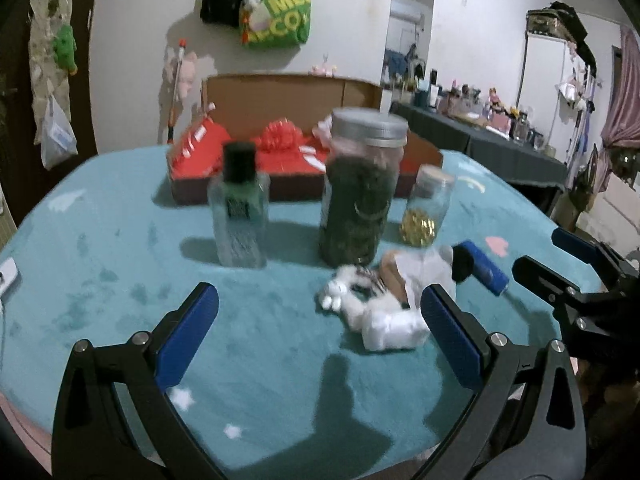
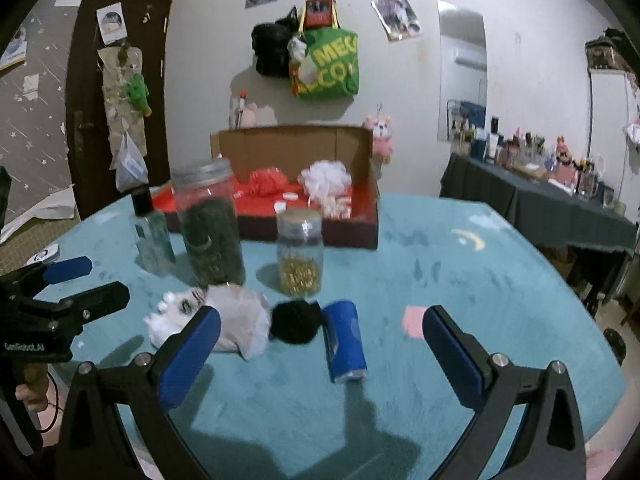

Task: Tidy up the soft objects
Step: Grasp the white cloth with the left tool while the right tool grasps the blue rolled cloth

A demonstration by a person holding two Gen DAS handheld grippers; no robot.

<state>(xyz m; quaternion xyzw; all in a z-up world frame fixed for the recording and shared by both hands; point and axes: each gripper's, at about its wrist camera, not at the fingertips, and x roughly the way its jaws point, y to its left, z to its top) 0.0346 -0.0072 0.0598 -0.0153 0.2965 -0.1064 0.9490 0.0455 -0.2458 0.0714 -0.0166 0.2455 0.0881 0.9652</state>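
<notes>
A white plush toy (image 1: 376,312) with dark stripes lies on the teal table cover, next to a pale cloth (image 2: 244,320), a black fuzzy ball (image 2: 294,320) and a blue roll (image 2: 346,346). My left gripper (image 1: 320,328) is open and empty, its right finger beside the plush; it also shows in the right wrist view (image 2: 80,280). My right gripper (image 2: 320,354) is open and empty, above the table just short of the cloth, ball and roll. An open cardboard box (image 2: 296,148) with a red lining holds a red pompom (image 2: 266,180) and a white pompom (image 2: 326,178).
A tall jar of dark leaves (image 2: 212,224), a small jar of gold beads (image 2: 300,256) and a green bottle with a black cap (image 2: 150,232) stand between the soft things and the box. Bags hang on the wall behind. A cluttered dark table (image 2: 540,200) stands at right.
</notes>
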